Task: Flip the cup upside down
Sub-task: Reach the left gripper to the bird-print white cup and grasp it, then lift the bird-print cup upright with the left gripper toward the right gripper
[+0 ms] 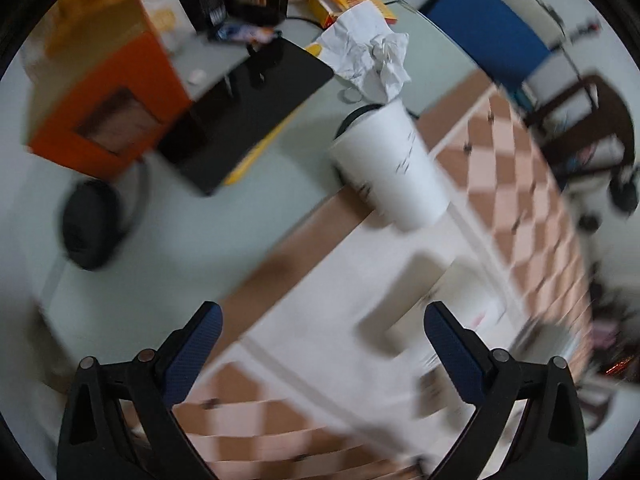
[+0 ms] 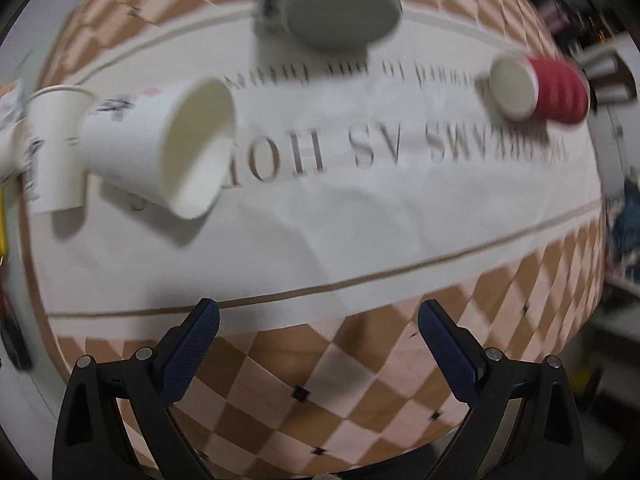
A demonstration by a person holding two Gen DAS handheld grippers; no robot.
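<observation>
In the right wrist view a white paper cup [image 2: 160, 152] lies on its side on the cream mat [image 2: 360, 220], mouth toward me. Another white cup [image 2: 56, 148] stands behind it at the left. A red ribbed cup [image 2: 552, 92] lies on its side at the right and a grey cup [image 2: 340, 4] is at the top. My right gripper [image 2: 318, 336] is open and empty, well short of them. In the left wrist view a white cup [image 1: 392, 164] stands at the mat's edge. My left gripper [image 1: 322, 340] is open and empty, short of it.
An orange box [image 1: 108, 100], a black tablet [image 1: 248, 108], crumpled paper [image 1: 372, 52] and a black round object [image 1: 92, 224] sit on the grey table [image 1: 120, 300] beyond the mat. The mat has a brown checkered border [image 2: 320, 380]. Both views are motion-blurred.
</observation>
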